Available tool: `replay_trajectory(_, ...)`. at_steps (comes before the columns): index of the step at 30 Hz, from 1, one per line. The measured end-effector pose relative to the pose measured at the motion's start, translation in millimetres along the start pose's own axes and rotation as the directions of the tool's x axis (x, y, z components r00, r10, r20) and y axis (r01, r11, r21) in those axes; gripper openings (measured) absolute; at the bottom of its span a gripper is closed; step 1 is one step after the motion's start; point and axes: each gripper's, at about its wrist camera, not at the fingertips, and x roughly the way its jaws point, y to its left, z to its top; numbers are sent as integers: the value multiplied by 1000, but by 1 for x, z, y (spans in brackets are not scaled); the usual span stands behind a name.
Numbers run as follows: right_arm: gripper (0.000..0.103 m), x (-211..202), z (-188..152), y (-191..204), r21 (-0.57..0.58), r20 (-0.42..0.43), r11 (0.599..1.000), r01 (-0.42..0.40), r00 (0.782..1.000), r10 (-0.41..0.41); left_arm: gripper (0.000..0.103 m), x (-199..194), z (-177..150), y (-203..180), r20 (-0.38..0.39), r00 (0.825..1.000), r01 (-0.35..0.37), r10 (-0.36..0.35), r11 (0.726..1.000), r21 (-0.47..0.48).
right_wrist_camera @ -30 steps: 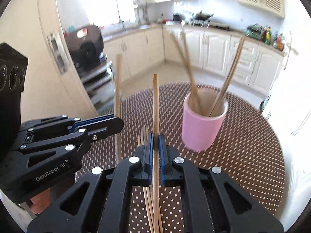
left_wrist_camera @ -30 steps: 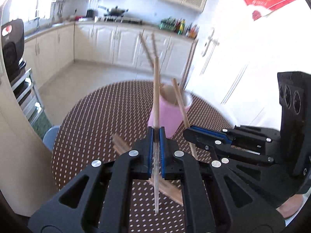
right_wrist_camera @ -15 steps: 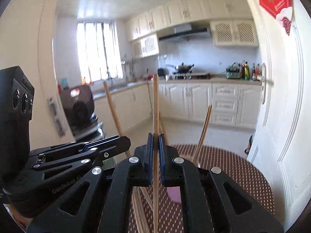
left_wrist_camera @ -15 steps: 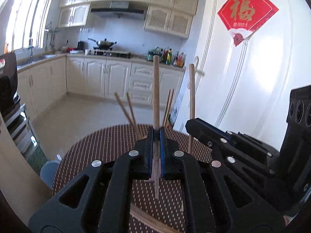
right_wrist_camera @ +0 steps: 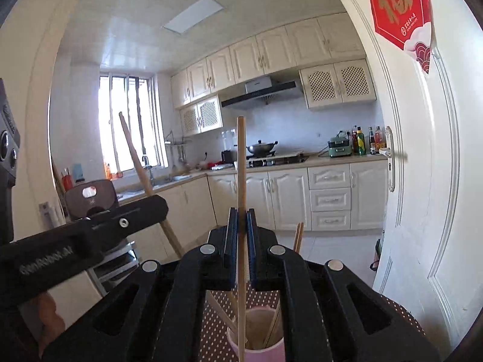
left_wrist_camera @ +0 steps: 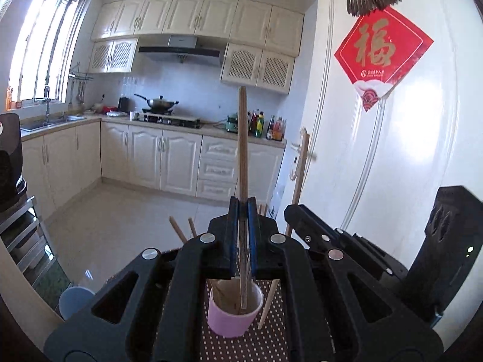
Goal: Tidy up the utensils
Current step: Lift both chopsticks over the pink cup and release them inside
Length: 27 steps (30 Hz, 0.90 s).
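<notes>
**Two chopsticks held above one pink cup**

Now one pink cup [left_wrist_camera: 234, 313] stands on the dotted tablecloth [left_wrist_camera: 265, 344], and a few chopsticks already lean inside it; their exact number I cannot tell. Two more chopsticks are held upright, one in each claw. The left gripper [left_wrist_camera: 242, 226] is pinched on the left chopstick [left_wrist_camera: 242, 150], whose low end is inside the cup. The right gripper [right_wrist_camera: 240, 235] is pinched on the right chopstick [right_wrist_camera: 240, 175], beside the cup rim. Compared with one second ago, both claws are higher, and the cup appears lower in both views.
</notes>
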Motion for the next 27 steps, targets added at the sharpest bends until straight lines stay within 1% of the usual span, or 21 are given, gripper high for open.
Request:
replay_trajectory(4, 5, 11, -3, -4, 4, 12, 1000, 13, 1000, -13, 6, 8, 3, 1, 21, 1000, 7, -7, 1000, 4)
replay_trajectory(7, 5, 17, -8, -7, -1, 25, 999, 35, 999, -35, 6, 18, 0, 1, 16, 1000, -4, 4, 1000, 15)
replay_trajectory(12, 5, 23, -15, -11, -8, 35, 998, 61, 998, -61, 6, 27, -9, 6, -1, 1000, -1, 1, 1000, 9)
replay_trajectory(17, 5, 24, -22, -14, -7, 40, 997, 74, 996, -73, 6, 36, -19, 8, -21, 1000, -10, 10, 1000, 20)
replay_trajectory(21, 5, 27, -28, -16, -5, 18, 997, 74, 997, -74, 7, 42, -27, 7, -54, 998, -7, 9, 1000, 24)
replay_trajectory(24, 5, 28, -33, -18, 2, 2, 997, 76, 997, -76, 7, 45, -36, 5, -76, 997, -21, 25, 999, 49)
replay_trajectory(27, 5, 27, -37, -21, 13, -12, 997, 77, 997, -77, 7, 49, -43, 4, -104, 994, -22, 27, 999, 49)
